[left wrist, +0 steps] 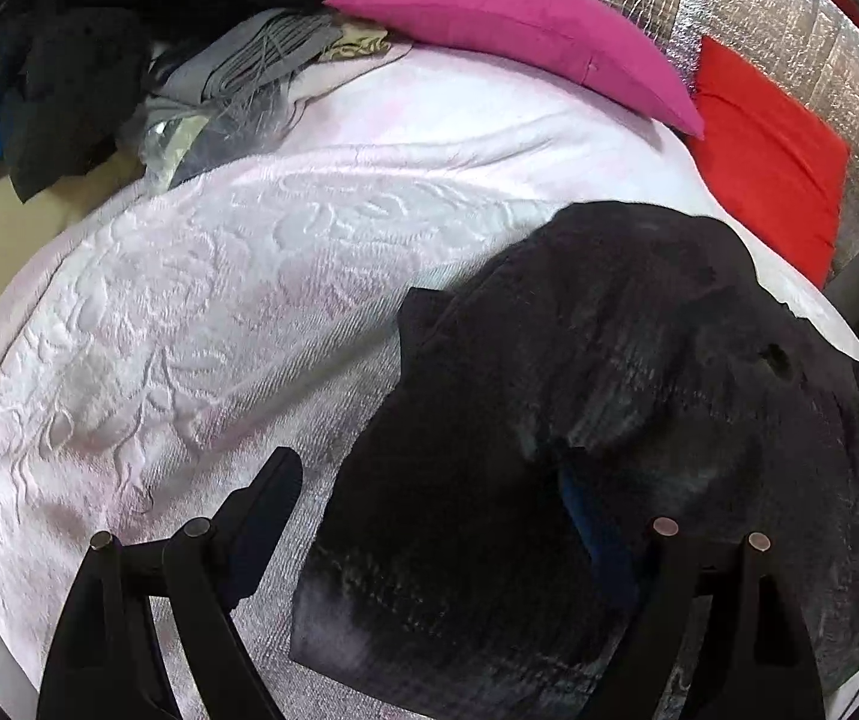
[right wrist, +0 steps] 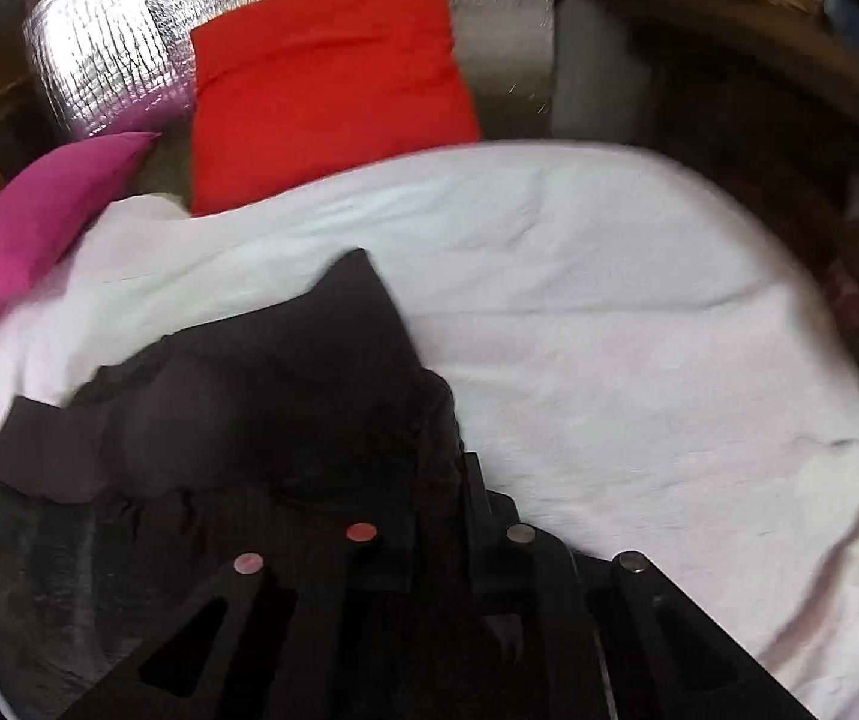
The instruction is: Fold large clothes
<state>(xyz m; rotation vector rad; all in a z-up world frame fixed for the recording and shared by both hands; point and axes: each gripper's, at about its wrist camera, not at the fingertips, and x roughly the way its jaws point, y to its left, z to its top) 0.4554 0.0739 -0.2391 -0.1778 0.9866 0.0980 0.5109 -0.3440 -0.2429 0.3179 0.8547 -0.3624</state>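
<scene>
A large black garment (left wrist: 639, 360) lies crumpled on a pale pink embossed bedspread (left wrist: 219, 312). My left gripper (left wrist: 429, 510) stands open over the garment's near left edge. Its left finger (left wrist: 267, 504) is over the bedspread, and the other, with a blue pad, sits against the dark cloth. In the right wrist view the same garment (right wrist: 285, 396) lies at the lower left of the bedspread (right wrist: 639, 330). My right gripper (right wrist: 459, 468) has its fingers close together at the garment's right edge, and the fabric runs up into them. The dark cloth hides the pads.
A magenta pillow (left wrist: 519, 24) and a red pillow (left wrist: 771, 156) lean at the head of the bed against a silver foil panel (left wrist: 789, 18). Grey folded clothes (left wrist: 249, 60) and dark clothes (left wrist: 69, 90) are heaped at the far left. The bed's edge curves along the right (right wrist: 849, 408).
</scene>
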